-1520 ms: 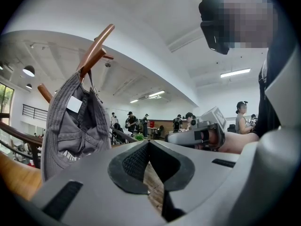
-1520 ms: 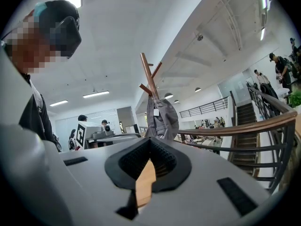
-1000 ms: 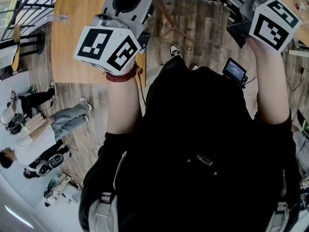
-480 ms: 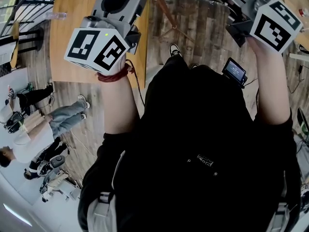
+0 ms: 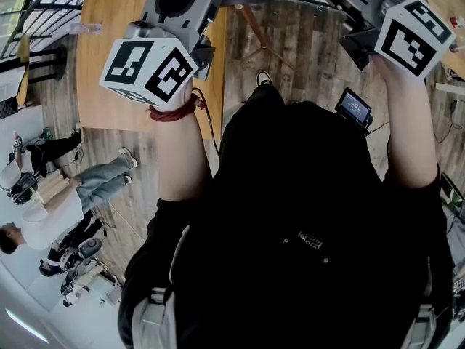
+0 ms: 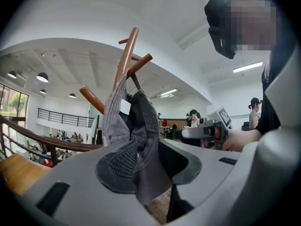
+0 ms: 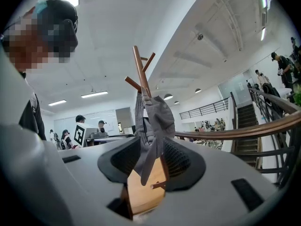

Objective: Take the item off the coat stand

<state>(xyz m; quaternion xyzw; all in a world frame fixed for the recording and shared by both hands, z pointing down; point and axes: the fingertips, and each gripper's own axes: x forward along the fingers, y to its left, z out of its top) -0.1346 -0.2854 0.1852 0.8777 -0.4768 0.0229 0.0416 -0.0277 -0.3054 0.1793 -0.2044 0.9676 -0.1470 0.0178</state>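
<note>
I am holding both tongs level at the wooden coat stand (image 6: 126, 55). The grey cap (image 6: 134, 126) is hanging on its pole just under the upper pegs, in the middle of both gripper views. My left tongs (image 6: 153, 168) have just been opening and are standing partly apart. The cap's brim is drooping into the gap and lying against the left-hand pad, while the other pad is standing clear of it, so nothing is being squeezed. My right tongs (image 7: 151, 166) have just been opening too. A loose grey flap of the cap is dangling between their pads, with open gap on either side.

A white label (image 6: 124, 106) is showing inside the cap, but I am making out no print on it. In the head view one marker cube (image 5: 149, 67) is sitting at the upper left and the other marker cube (image 5: 410, 35) at the upper right, both showing black-and-white squares. The white print on my black top (image 5: 309, 240) is coming out too small to read.
</note>
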